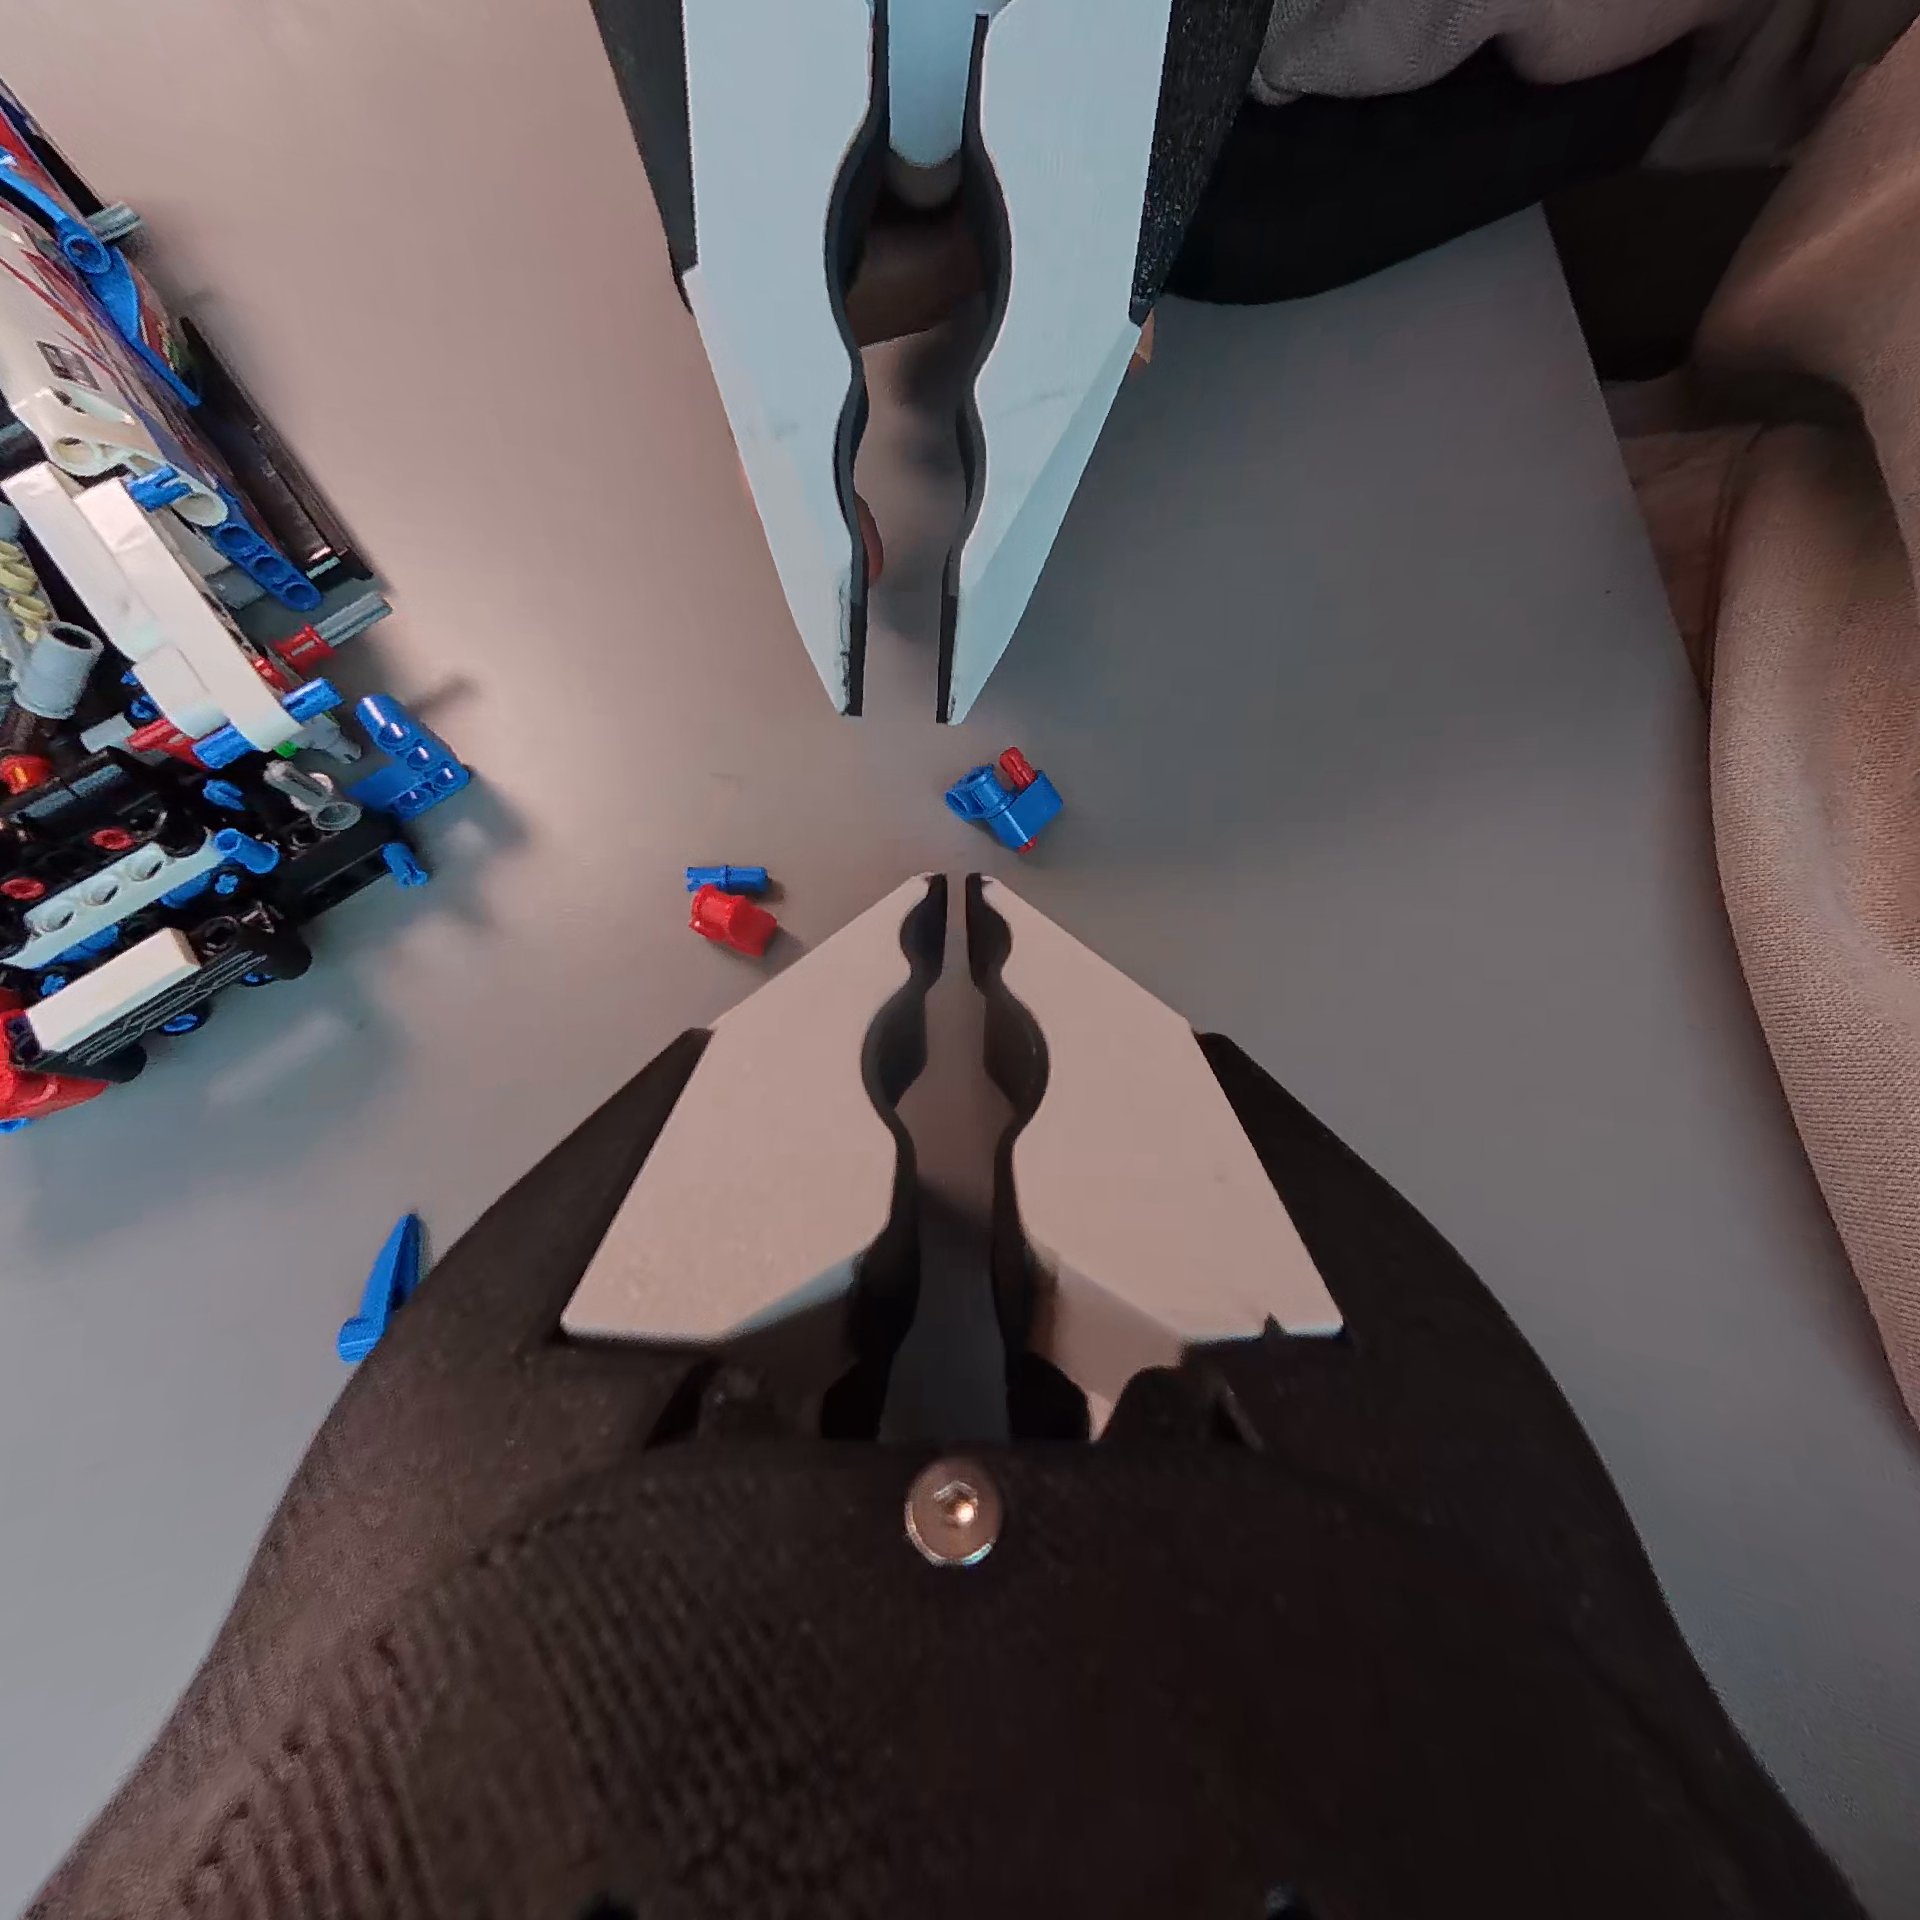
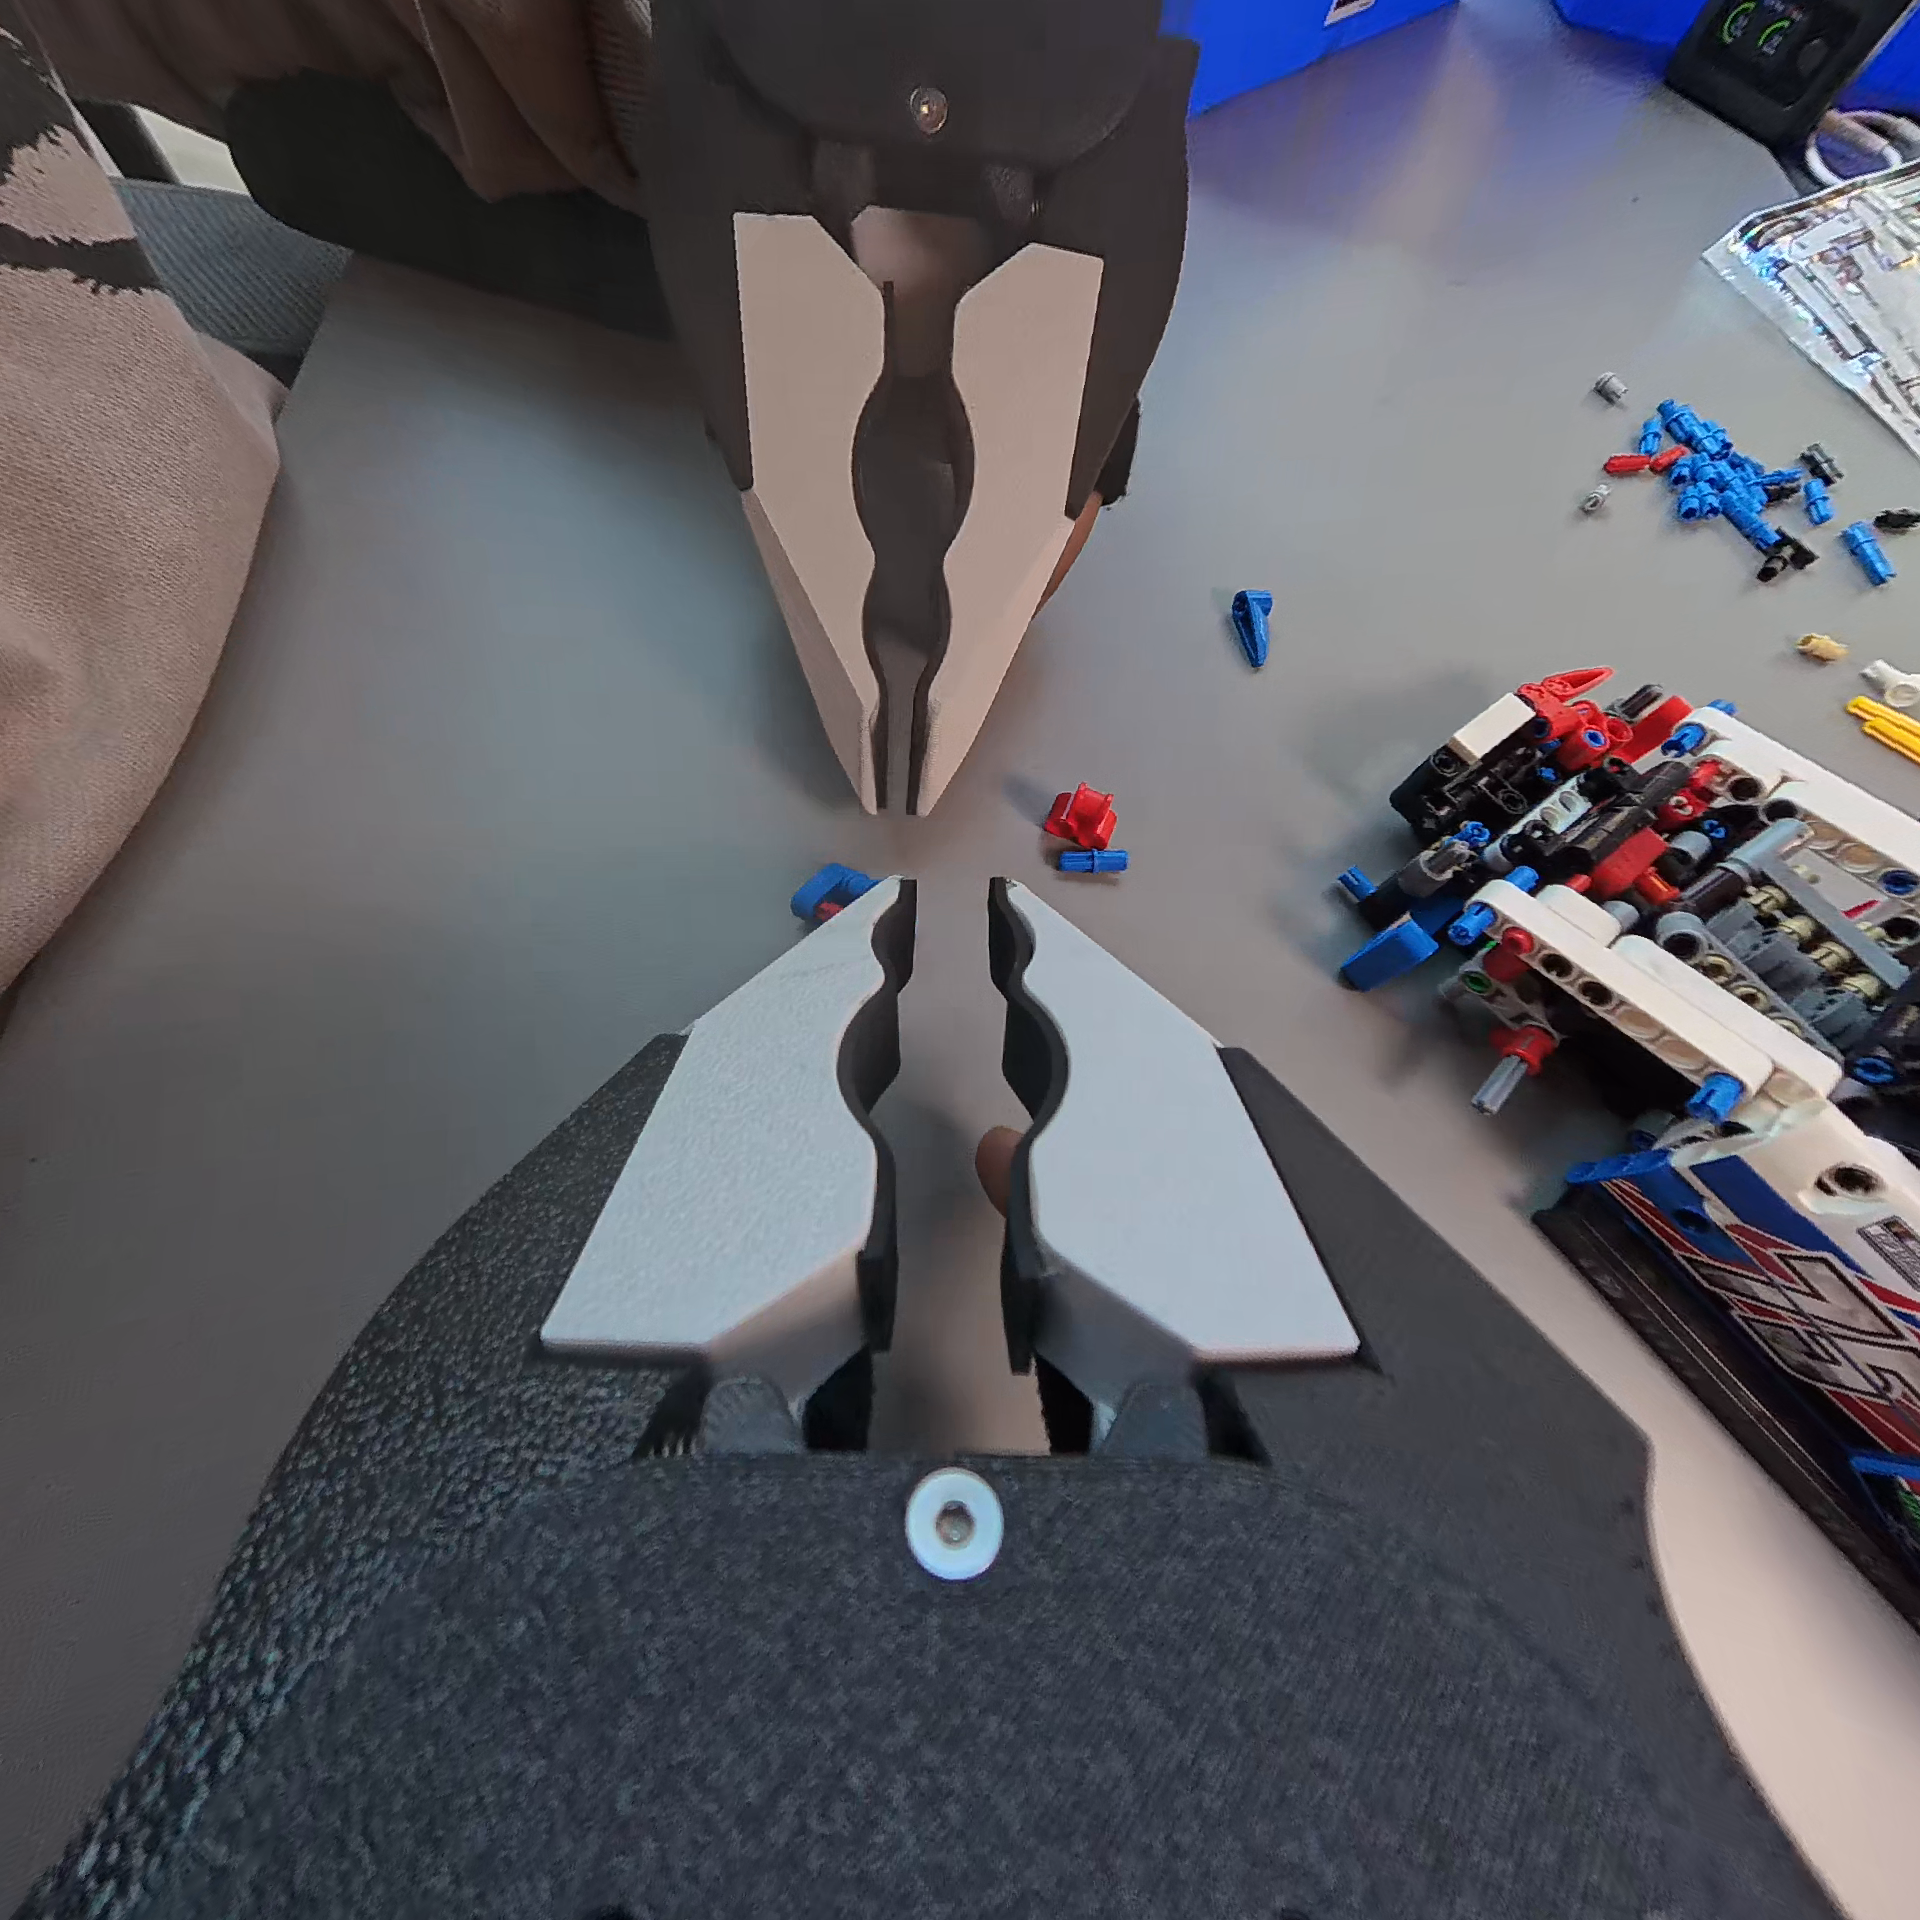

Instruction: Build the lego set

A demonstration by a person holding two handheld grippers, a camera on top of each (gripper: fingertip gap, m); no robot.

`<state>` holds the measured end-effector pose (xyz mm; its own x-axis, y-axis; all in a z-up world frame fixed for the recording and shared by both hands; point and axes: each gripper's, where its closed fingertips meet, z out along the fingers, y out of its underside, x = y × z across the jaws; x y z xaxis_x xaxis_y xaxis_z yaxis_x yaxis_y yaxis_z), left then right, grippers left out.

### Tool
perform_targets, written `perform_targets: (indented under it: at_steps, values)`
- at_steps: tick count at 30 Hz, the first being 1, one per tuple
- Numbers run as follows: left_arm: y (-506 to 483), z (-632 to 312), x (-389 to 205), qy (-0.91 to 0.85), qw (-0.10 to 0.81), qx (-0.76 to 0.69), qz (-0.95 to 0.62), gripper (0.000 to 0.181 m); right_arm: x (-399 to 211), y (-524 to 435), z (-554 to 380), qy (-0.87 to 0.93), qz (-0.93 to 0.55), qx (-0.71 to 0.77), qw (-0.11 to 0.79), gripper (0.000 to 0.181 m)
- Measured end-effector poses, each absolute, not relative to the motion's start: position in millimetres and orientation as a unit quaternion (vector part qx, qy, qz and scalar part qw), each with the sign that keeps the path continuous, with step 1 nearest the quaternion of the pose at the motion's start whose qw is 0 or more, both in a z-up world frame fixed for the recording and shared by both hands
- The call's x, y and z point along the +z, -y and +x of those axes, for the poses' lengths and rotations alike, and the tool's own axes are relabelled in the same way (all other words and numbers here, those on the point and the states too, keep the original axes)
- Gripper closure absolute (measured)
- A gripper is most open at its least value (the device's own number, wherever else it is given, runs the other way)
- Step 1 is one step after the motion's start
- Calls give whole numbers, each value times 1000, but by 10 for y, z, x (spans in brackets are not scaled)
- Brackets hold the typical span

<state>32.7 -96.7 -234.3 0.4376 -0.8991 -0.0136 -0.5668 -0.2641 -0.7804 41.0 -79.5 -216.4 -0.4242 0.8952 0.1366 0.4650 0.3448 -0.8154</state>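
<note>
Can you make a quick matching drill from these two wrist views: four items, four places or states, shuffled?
Items:
1. left gripper
2. right gripper
3. red piece
4. half-built model

Places or states:
A. fingers apart, with a plain gap
B. lies next to a small blue pin
C. fingers nearly together, holding nothing
D. stands off to the side on the grey table, on a printed booklet

Pairs: 1-C, 2-A, 3-B, 4-D
</note>
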Motion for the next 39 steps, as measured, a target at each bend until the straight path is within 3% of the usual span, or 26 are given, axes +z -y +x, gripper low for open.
perform_targets:
  at_steps: [7, 14, 19, 22, 32, 39]
  values:
    - [1012, 324, -2313, -446, 346, -281, -776, 154, -2175, 803, 448, 764, -450, 368, 280, 169]
    - [980, 461, -2371, -444, 337, -248, -792, 148, -2262, 861, 522, 783, -446, 357, 247, 169]
    - [976, 549, -2396, -439, 334, -222, -804, 151, -2278, 851, 524, 787, -444, 347, 250, 170]
    - [958, 575, -2416, -449, 342, -200, -801, 163, -2286, 869, 525, 792, -439, 341, 251, 170]
    - [1022, 668, -2092, -515, 452, -238, -688, 164, -2166, 948, 525, 784, -417, 378, 261, 170]
    - [970, 648, -1989, -496, 479, -243, -682, 164, -2015, 930, 498, 764, -423, 400, 279, 173]
